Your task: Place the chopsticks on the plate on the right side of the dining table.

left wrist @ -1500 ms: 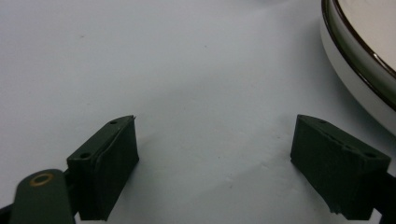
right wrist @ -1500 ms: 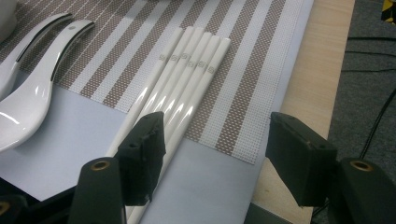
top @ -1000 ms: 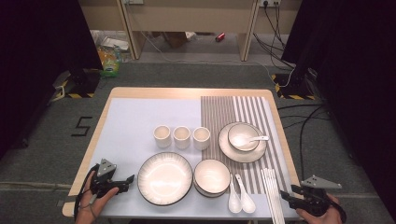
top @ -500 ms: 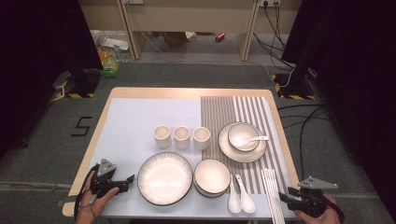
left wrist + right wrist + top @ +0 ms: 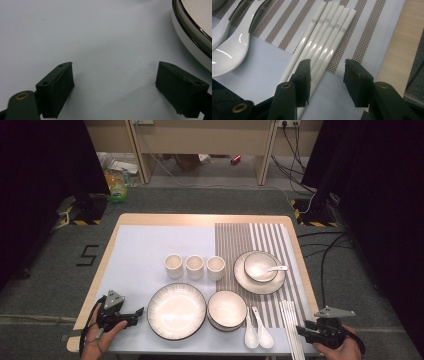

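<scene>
Several white chopsticks [image 5: 291, 325] [image 5: 329, 27] lie side by side at the front right, partly on the striped mat [image 5: 250, 240]. My right gripper [image 5: 300, 330] [image 5: 328, 75] hovers low over their near ends. It is open and its jaws have just been closing. The rightmost sticks run between the jaws without touching the pads, and the left jaw covers the others. My left gripper [image 5: 137, 315] [image 5: 115, 82] rests open on the pale mat at the front left, with nothing between its jaws. It sits just left of a large dark-rimmed plate [image 5: 176, 311] [image 5: 192, 37].
Two white spoons [image 5: 257, 332] [image 5: 232, 52] lie left of the chopsticks, beside a bowl [image 5: 227, 309]. Three cups [image 5: 194, 266] stand in a row mid-table. A plate [image 5: 242, 280] bearing a bowl and a spoon sits on the striped mat. The wooden table edge [image 5: 402, 50] runs close on the right.
The right gripper has crept slightly toward the chopsticks. The left gripper has not moved.
</scene>
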Available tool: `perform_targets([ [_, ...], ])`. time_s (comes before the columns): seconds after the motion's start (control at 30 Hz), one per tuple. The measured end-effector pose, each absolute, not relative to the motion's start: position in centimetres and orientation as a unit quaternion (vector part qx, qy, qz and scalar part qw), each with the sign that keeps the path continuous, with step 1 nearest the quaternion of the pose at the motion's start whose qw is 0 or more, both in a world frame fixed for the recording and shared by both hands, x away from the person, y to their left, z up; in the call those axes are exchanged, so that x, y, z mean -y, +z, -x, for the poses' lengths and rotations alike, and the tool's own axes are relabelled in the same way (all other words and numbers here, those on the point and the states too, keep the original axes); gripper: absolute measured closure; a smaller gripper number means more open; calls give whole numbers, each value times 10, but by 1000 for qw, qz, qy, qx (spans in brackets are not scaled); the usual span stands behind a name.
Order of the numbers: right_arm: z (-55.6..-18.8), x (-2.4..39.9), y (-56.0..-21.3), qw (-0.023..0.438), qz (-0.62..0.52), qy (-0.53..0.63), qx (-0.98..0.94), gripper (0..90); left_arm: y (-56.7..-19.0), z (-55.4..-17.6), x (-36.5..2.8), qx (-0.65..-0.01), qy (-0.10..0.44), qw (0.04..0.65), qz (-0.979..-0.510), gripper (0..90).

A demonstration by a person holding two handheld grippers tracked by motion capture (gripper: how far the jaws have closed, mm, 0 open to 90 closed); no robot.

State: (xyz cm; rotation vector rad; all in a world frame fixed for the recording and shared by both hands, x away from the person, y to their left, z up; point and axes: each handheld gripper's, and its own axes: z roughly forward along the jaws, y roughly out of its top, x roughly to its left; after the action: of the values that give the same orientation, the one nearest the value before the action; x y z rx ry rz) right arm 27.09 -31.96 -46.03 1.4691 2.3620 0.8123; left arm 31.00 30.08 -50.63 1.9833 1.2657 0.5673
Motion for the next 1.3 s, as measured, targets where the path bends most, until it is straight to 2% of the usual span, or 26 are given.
perform_targets([
  [0.5, -276, 318, -466, 115, -501, 257, -818, 617, -506, -310, -301, -489, 219, 353, -767, 137],
  [1.0, -285, 324, -464, 104, -495, 246, -827, 750, -506, -310, -301, -489, 219, 353, -767, 137],
  [1.3, -290, 325, -464, 106, -495, 247, -826, 791, -506, -310, -301, -489, 219, 353, -767, 137],
])
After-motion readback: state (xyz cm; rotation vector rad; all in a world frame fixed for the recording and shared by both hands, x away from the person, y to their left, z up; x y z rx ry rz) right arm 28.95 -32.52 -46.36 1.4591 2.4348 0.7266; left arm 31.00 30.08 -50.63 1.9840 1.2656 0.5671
